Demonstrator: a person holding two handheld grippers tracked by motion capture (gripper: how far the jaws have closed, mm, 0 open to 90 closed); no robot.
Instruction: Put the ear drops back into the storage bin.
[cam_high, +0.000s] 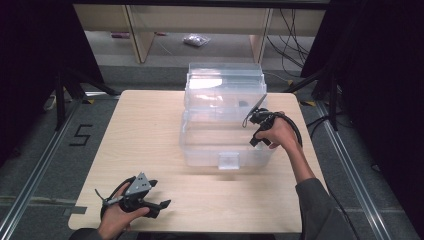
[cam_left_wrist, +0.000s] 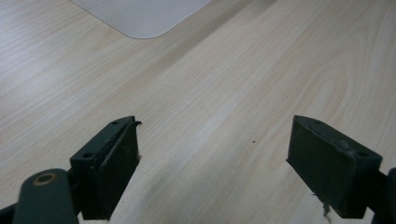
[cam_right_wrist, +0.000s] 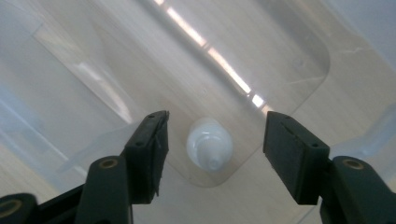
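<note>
right tongs (cam_right_wrist: 215, 140) gape over white bottle (cam_right_wrist: 209, 145) inside clear bin (cam_high: 225, 125).

Left gripper (cam_high: 161, 204): black body, grey three-cornered plate on top pierced with small holes, black cable looping from its rear. Its two black jaws carry flat rectangular pads (cam_left_wrist: 334, 163) with screw holes; pad edges are frayed. Right gripper (cam_high: 248, 120): black, same plate, thick black cable; a brass-coloured pivot at each jaw's base. Grey sleeve (cam_high: 320, 207) on the right arm.
</note>
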